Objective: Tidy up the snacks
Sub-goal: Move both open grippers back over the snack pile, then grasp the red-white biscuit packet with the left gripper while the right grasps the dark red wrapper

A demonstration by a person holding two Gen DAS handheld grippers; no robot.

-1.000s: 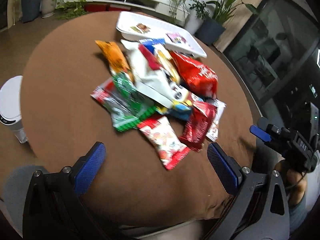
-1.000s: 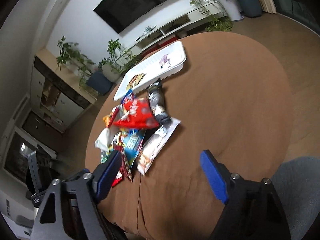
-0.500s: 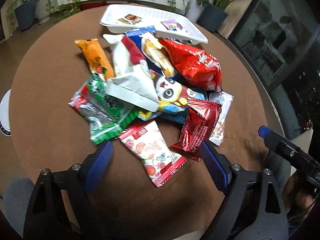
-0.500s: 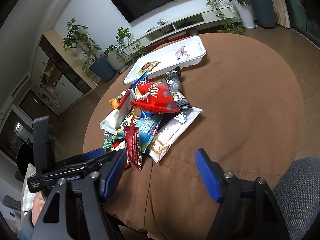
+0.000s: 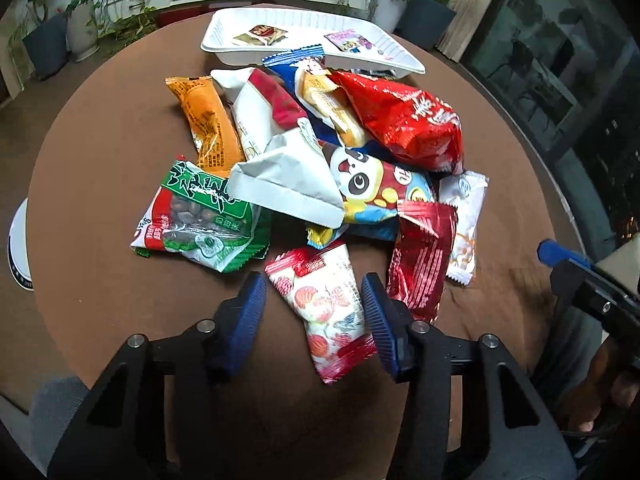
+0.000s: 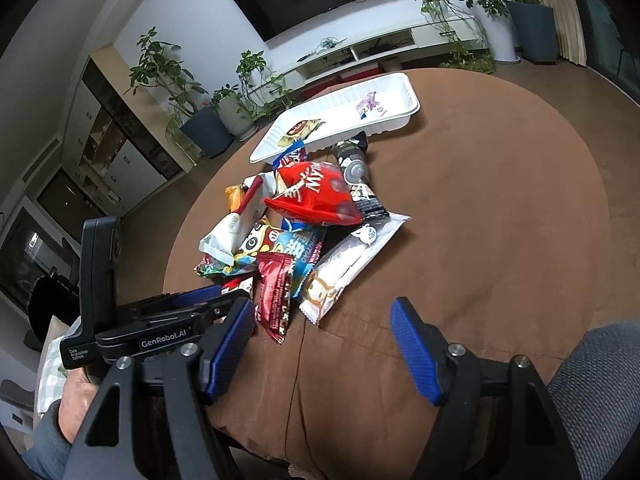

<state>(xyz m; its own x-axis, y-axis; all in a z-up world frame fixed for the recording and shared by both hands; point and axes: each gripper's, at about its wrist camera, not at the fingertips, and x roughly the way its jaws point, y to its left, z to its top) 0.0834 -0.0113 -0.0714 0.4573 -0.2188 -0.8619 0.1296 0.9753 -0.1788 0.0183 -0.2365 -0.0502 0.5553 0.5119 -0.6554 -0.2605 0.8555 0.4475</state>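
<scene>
A: At left on the round brown table (image 5: 92, 168), a green peanut packet (image 5: 200, 220) marks the pile's edge. At centre, the left gripper (image 5: 314, 312) straddles a strawberry-print packet (image 5: 324, 308), its blue fingers (image 5: 250, 304) closing on either side, pads apparently not yet pressing.

B: So the step in hand is the first pick?

A: It reads that way: seize the nearest snack, then carry it to the white tray (image 5: 224, 46) at the far rim, where two small packets already lie.

B: What does the next move call for?

A: Finishing the squeeze on the packet's soft body, then lifting it clear over the heap. The dark red wrapper (image 5: 424, 264) sits just beside the right-hand finger and could get snagged.

B: And the other hand?

A: The right gripper (image 6: 324, 344) hovers at the near edge with jaws apart, nothing between them, over bare cloth. A white cat-print packet (image 6: 348, 264) and the puffy red bag (image 6: 316, 196) lie ahead of it.
</scene>
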